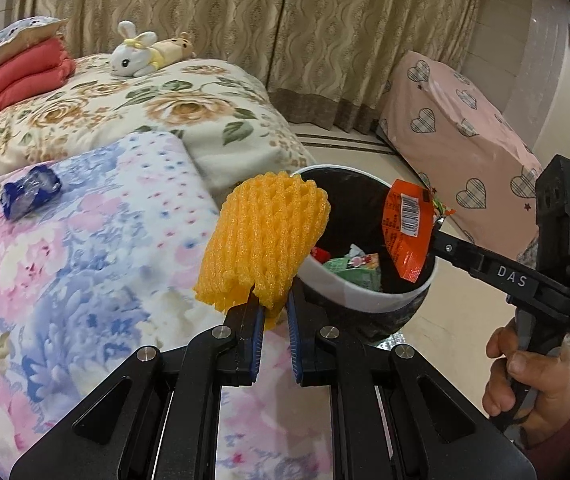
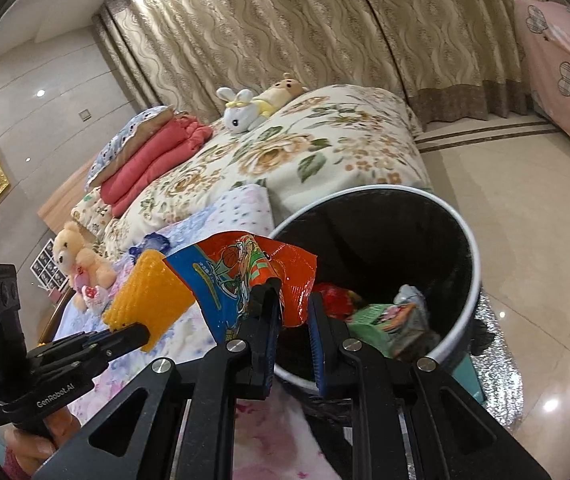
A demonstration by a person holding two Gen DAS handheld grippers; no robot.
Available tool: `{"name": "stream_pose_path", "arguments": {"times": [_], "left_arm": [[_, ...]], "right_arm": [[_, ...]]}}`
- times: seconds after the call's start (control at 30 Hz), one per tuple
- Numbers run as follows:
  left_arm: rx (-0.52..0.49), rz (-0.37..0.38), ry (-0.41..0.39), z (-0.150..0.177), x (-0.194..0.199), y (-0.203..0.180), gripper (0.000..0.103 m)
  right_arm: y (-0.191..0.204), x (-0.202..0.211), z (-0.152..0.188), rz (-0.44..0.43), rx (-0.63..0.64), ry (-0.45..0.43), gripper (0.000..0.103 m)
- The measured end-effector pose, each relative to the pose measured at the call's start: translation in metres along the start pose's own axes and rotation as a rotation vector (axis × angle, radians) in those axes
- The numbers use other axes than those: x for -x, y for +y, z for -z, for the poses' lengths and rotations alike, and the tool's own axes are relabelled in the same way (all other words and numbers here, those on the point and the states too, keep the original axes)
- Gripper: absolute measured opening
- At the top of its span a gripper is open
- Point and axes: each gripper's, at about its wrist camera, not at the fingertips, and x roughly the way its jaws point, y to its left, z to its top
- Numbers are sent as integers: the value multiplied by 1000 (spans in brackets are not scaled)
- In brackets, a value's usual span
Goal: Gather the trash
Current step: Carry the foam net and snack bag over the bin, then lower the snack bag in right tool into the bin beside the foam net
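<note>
My left gripper (image 1: 271, 304) is shut on a yellow foam fruit net (image 1: 263, 240), which it holds up by the near left rim of the trash bin (image 1: 365, 294). From the right, my right gripper (image 1: 439, 236) holds an orange snack wrapper (image 1: 405, 228) over the bin's right rim. In the right wrist view the right gripper (image 2: 293, 296) pinches that wrapper (image 2: 245, 272) at the bin's (image 2: 475, 280) left edge. The left gripper (image 2: 137, 330) and foam net (image 2: 149, 300) are to its left. A green carton (image 2: 373, 320) and other trash lie in the bin. A blue wrapper (image 1: 29, 194) lies on the bed.
The bin stands on glossy floor against a bed with a floral quilt (image 1: 85, 240). A plush rabbit (image 1: 133, 54), folded red blankets (image 1: 9, 80) and a teddy bear (image 2: 77, 260) sit on the bed. A pink heart-print cover (image 1: 457, 136) is beyond the bin. A hand (image 1: 525, 380) grips the right gripper's handle.
</note>
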Motion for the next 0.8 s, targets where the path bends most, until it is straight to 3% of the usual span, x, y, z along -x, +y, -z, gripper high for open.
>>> {"name": "stream_pose_path", "arguments": {"times": [0.8], "left_arm": [[-81, 43, 51, -29, -41, -45, 10]], "right_arm": [[-36, -10, -18, 89, -20, 37, 16]]}}
